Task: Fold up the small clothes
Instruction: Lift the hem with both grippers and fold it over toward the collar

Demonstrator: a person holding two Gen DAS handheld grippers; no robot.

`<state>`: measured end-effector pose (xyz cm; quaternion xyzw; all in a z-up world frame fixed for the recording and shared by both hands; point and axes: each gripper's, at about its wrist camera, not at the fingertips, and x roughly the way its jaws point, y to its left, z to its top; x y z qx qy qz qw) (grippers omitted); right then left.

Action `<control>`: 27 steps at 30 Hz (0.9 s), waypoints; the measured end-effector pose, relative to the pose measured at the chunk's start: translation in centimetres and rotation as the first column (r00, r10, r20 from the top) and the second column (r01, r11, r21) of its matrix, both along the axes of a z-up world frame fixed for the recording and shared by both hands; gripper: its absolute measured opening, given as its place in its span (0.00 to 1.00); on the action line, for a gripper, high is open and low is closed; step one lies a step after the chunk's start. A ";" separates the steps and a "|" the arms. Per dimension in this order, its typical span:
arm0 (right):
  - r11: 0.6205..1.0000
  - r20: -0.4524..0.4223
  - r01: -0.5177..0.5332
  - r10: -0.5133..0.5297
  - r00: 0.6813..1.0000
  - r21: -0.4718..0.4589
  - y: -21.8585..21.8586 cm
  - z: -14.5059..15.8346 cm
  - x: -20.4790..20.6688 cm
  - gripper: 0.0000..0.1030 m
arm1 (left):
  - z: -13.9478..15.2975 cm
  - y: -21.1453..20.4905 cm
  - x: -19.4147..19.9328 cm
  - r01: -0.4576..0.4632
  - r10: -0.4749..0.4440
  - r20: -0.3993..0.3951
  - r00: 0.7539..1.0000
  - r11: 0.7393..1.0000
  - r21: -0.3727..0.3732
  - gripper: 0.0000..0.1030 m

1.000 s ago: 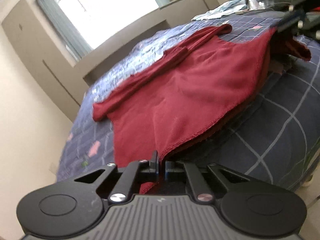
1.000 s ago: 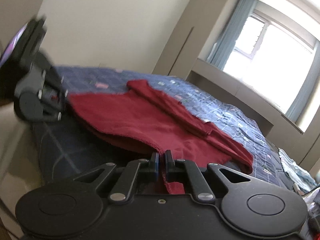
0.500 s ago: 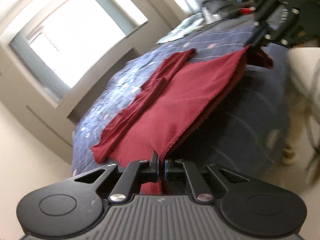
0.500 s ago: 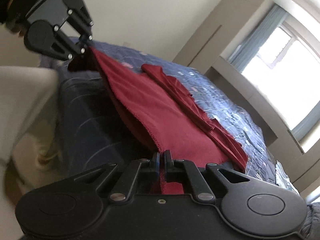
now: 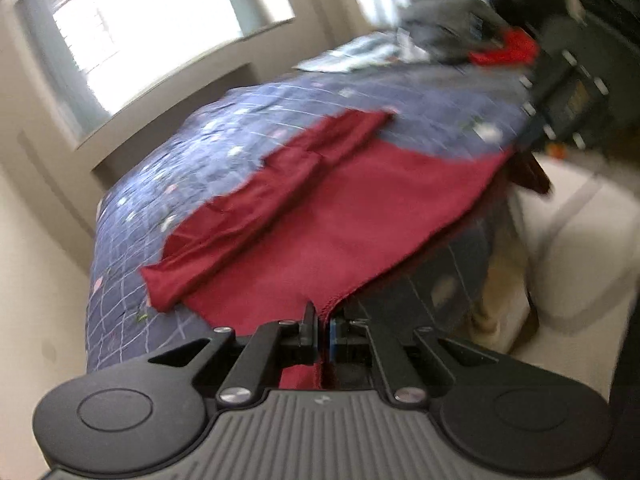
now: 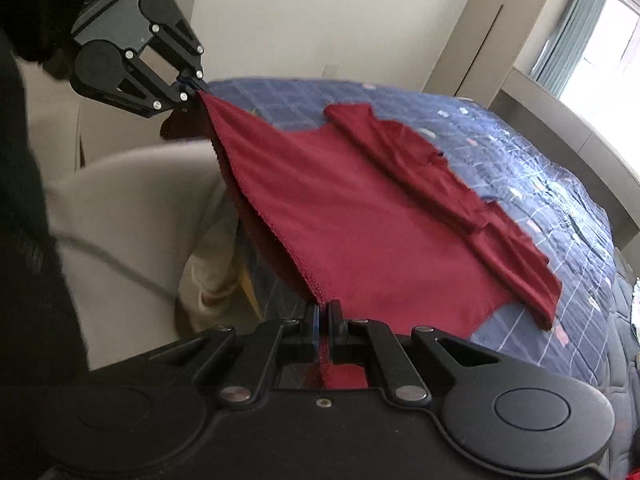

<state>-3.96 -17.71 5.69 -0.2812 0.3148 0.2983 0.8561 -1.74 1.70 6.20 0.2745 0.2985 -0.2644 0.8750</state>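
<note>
Now L gripper [image 5: 323,320] & R gripper [image 6: 323,316] fingers both clamp red shirt [image 6: 360,216] hem, no legible text

The left wrist view is smeared by motion: the right tongs [image 5: 560,96] near the top right are only a dark blur, and the heap of clothes [image 5: 448,36] behind them cannot be told apart. The red shirt [image 6: 360,216] hides its lower layer, and its pinched corners vanish between the fingers. The bed [image 6: 560,184] runs off the right edge.
</note>
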 end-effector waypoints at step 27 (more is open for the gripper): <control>0.989 0.036 0.073 -0.069 0.997 -0.128 -4.2 -2.0 40.3 0.05 | -6.3 -3.3 41.3 -0.106 0.117 -0.260 0.959 0.993 0.054 0.06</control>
